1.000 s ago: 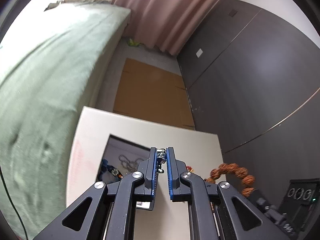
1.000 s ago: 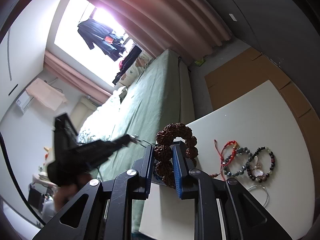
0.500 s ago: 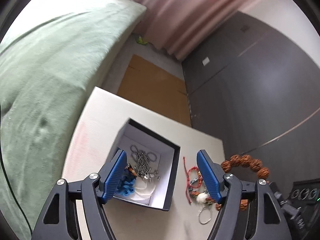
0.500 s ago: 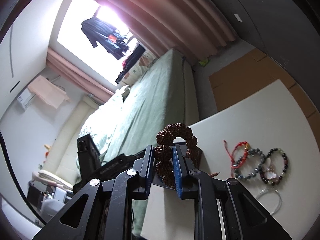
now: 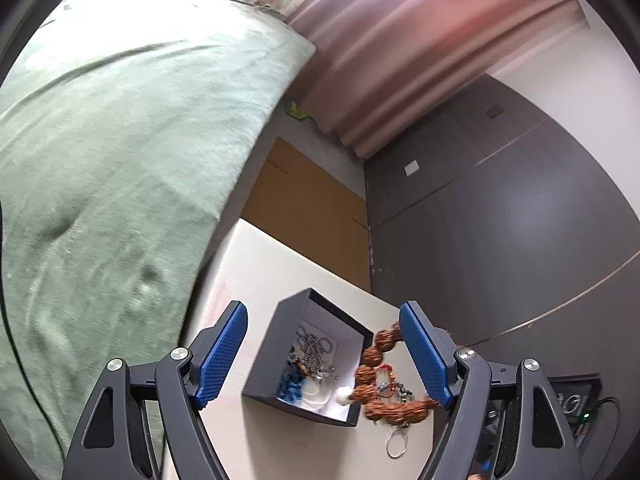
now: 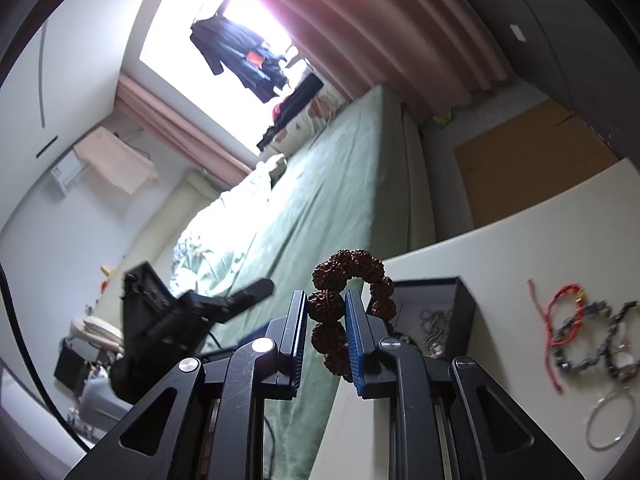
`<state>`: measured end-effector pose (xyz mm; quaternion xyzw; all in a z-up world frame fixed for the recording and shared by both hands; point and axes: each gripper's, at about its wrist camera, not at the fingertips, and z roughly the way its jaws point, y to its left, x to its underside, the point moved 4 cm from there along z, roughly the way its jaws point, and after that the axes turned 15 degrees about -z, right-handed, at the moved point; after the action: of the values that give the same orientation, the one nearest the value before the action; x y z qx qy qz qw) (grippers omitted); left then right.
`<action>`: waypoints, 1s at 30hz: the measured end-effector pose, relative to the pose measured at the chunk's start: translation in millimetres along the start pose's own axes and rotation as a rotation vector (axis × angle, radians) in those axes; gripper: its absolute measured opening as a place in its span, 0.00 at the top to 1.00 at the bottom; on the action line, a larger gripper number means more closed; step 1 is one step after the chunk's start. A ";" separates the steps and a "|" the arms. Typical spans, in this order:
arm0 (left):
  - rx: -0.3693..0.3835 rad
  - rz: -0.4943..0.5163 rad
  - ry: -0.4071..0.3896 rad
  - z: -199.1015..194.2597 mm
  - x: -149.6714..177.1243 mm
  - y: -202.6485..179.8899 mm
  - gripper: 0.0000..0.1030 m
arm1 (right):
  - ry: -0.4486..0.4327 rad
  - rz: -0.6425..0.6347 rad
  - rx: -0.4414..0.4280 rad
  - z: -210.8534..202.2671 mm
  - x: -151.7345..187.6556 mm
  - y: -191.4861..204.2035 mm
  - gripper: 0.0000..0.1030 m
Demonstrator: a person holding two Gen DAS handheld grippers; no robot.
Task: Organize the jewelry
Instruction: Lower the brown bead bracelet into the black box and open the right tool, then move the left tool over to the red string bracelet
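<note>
A black box (image 5: 264, 364) with a white inside stands on the white table (image 5: 256, 264). It holds a silver chain (image 5: 316, 346) and blue beads (image 5: 290, 386). My left gripper (image 5: 322, 308) hovers over it, its jaws opening wide with nothing between the pads. My right gripper (image 6: 326, 296) is shut on a chunky brown seed bracelet (image 6: 348, 268), held just left of the box (image 6: 460, 304). The same bracelet (image 5: 372, 376) hangs by the box's right rim. Loose on the table lie a red cord bracelet (image 6: 560, 308), dark bead bracelets (image 6: 588, 344) and a silver bangle (image 6: 612, 420).
A green bed (image 5: 100, 160) runs along the table's left side. Flat cardboard (image 5: 308, 208) lies on the floor beyond the table. A dark wardrobe (image 5: 500, 240) stands to the right, and pink curtains (image 5: 400, 60) hang behind.
My left jaws went from shut on a small silver piece to wide apart, and the piece is gone from them. The left gripper pulled back from the box. The right gripper carried the bracelet toward the box.
</note>
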<state>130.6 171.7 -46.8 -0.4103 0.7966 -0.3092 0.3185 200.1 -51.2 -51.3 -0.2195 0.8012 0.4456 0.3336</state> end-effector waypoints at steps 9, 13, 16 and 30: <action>-0.006 -0.014 -0.002 -5.9 -8.0 7.7 0.24 | 0.129 -0.010 0.122 35.1 16.8 -13.6 0.80; -0.006 -0.004 0.008 -1.3 -5.8 5.8 0.24 | 0.209 0.025 0.204 37.1 26.0 -37.2 0.76; -0.009 0.008 0.013 1.9 -1.9 2.5 0.24 | 0.165 0.018 0.208 19.3 19.2 -38.3 0.54; -0.050 0.140 0.056 24.1 43.7 -28.8 0.24 | 0.077 0.064 0.304 -72.4 11.9 -68.9 0.27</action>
<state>142.0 115.4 -50.7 -0.3526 0.8394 -0.2776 0.3067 212.2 -149.0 -71.6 -0.1576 0.8782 0.3208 0.3178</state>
